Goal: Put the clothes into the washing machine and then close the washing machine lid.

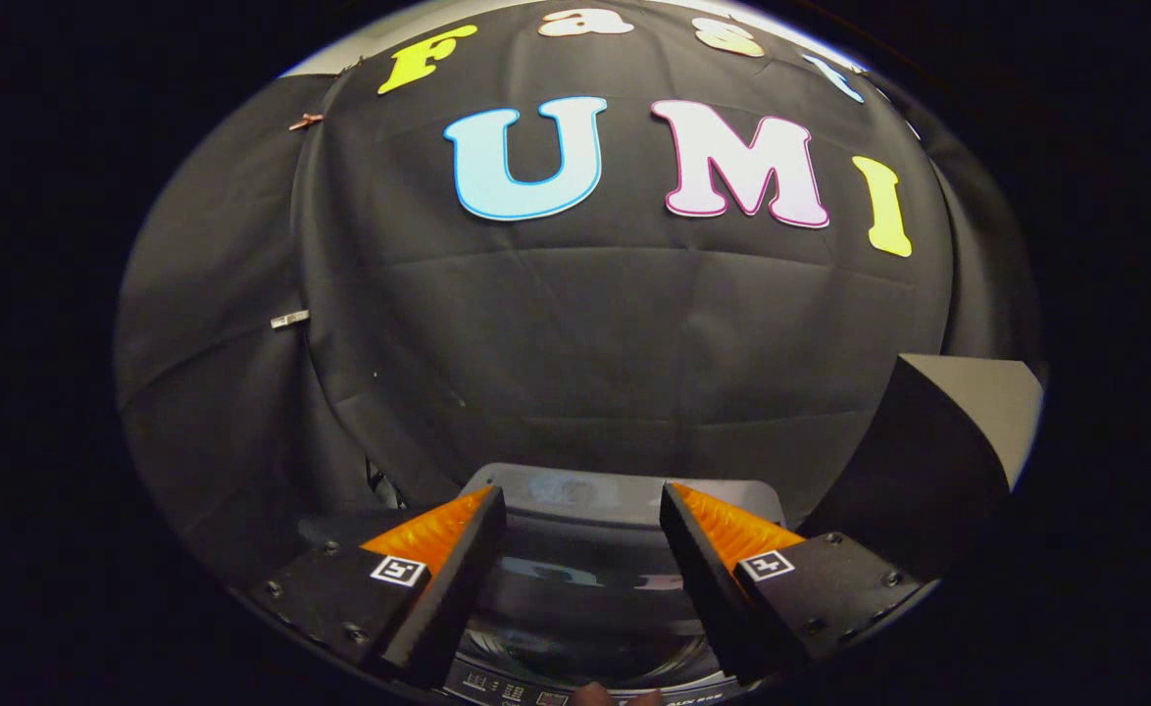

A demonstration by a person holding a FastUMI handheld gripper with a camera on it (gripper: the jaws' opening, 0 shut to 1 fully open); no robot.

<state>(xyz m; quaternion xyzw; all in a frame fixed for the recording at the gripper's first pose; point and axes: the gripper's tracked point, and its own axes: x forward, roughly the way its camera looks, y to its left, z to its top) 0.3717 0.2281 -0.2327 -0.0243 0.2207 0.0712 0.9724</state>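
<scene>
Gripper view, from near to far: tongs [583, 510] spread wide apart, nothing between the 2 fingers, no garment held. Directly below and just ahead, between the fingers, the washing machine [585, 579], seen from above. Nearest on it, a strip of control panel [522, 692] under the finger roots; past that, a curved glossy surface [585, 637], either the closed glass lid or the drum mouth, hard to tell which. Farther on, the machine's raised grey back edge [625, 485] running crosswise to the fingers. No clothes visible anywhere in this frame, so whether already loaded cannot be told. Off to the right, beyond the right finger, a dark box-like corner [938, 441]. Behind everything, the black cloth wall [585, 343]. Judged from this: machine centred under the tongs, so any coming move goes straight down and slightly forward, not sideways.
</scene>
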